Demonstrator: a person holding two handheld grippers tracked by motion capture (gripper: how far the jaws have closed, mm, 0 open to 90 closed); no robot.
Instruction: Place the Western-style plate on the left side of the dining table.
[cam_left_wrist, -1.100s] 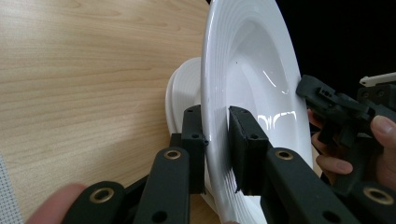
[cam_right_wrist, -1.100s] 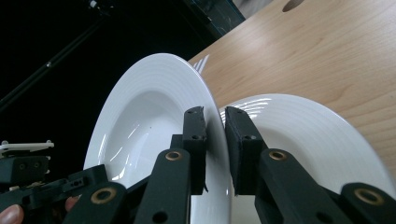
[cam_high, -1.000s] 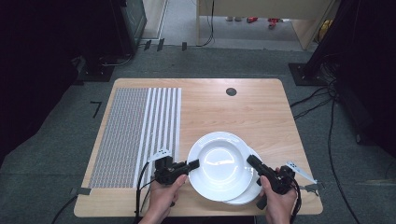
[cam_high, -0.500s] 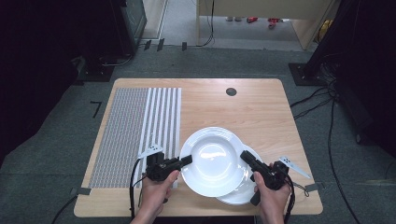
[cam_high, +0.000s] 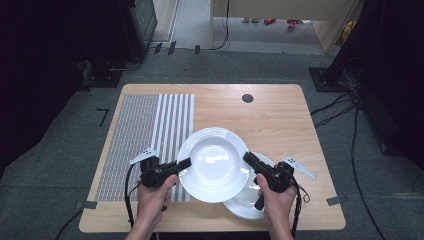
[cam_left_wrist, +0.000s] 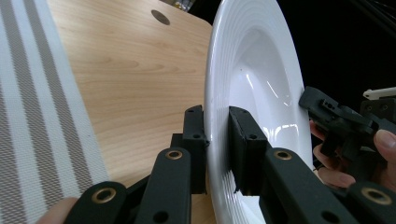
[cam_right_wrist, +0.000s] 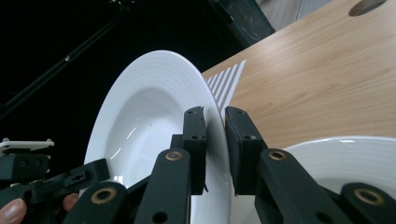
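A person's two hands, entering from the near edge of a wooden table (cam_high: 280, 115), each carry a black two-jaw gripper, and between them they hold a white deep plate (cam_high: 215, 162) clear of the tabletop. The left gripper (cam_high: 184, 163) is clamped on the plate's left rim; in the left gripper view its pads (cam_left_wrist: 243, 144) press on either face of that rim, the plate standing edge-on just ahead of the jaws. The right gripper (cam_high: 248, 159) is closed on the opposite rim, and the right gripper view shows its pads (cam_right_wrist: 194, 140) pinching the ribbed edge in the same way. The left hand (cam_high: 155, 192) and the right hand (cam_high: 275, 197) sit just behind their tools, with cables trailing back toward the person.

Directly under the right gripper, and partly covered by the lifted plate, a second white plate (cam_high: 247, 202) rests on the table; its rim appears at the lower right of the right gripper view, just beyond the jaws. To the left of the left gripper lies a striped grey-and-white placemat (cam_high: 145, 125), running away from the hands toward the far side. Well beyond both grippers, near the table's far edge, is a round dark cable hole (cam_high: 247, 98). Past the table, grey carpet (cam_high: 240, 62) stretches toward black stands and loose cables.
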